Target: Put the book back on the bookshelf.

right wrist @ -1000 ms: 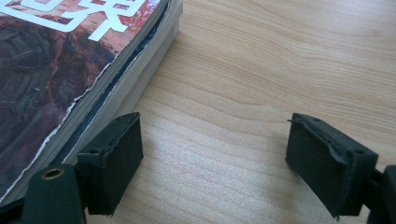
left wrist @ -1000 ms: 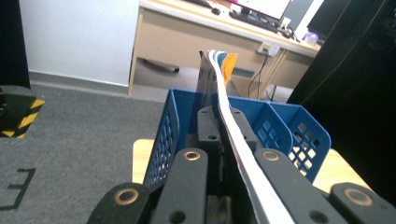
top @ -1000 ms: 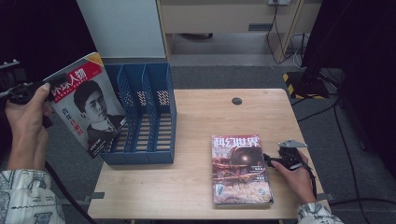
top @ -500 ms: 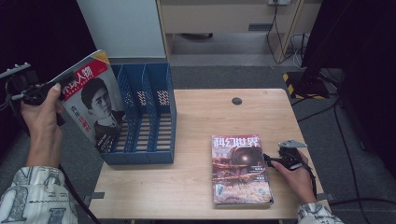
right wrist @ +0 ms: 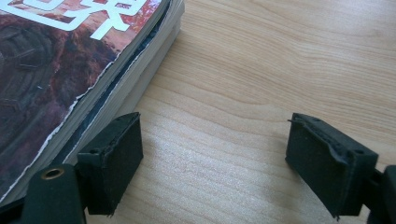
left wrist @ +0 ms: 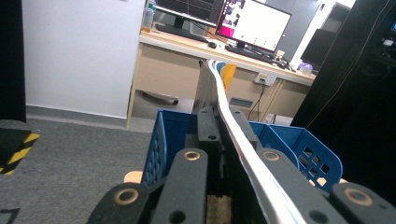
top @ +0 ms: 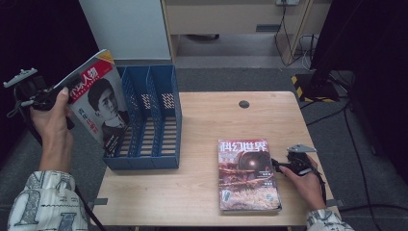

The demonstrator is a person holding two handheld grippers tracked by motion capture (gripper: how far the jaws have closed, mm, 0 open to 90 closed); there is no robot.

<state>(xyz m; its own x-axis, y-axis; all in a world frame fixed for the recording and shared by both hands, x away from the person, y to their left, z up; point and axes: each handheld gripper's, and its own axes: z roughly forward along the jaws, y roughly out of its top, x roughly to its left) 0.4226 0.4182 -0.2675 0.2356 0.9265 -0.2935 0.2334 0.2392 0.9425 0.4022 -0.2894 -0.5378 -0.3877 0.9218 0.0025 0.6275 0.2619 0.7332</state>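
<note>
- Overhead, high view: left gripper (top: 36, 94) pinches magazine (top: 98, 103), tilted above blue file rack (top: 149, 120) at counter's (top: 207, 115) left edge.
- Left gripper view: magazine edge-on between clamped jaws.
- Right gripper view: right gripper (right wrist: 212, 163) spread, empty, beside magazine stack (right wrist: 70, 65).

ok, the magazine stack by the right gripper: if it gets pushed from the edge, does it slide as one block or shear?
Probably shears a little: the magazine stack shows separate loose layers with gaps along the edge. It looks fairly thick, so likely heavy for its footprint. The glossy top cover may slip over the ones below on the smooth wooden table. The right gripper sits open beside it.
</note>
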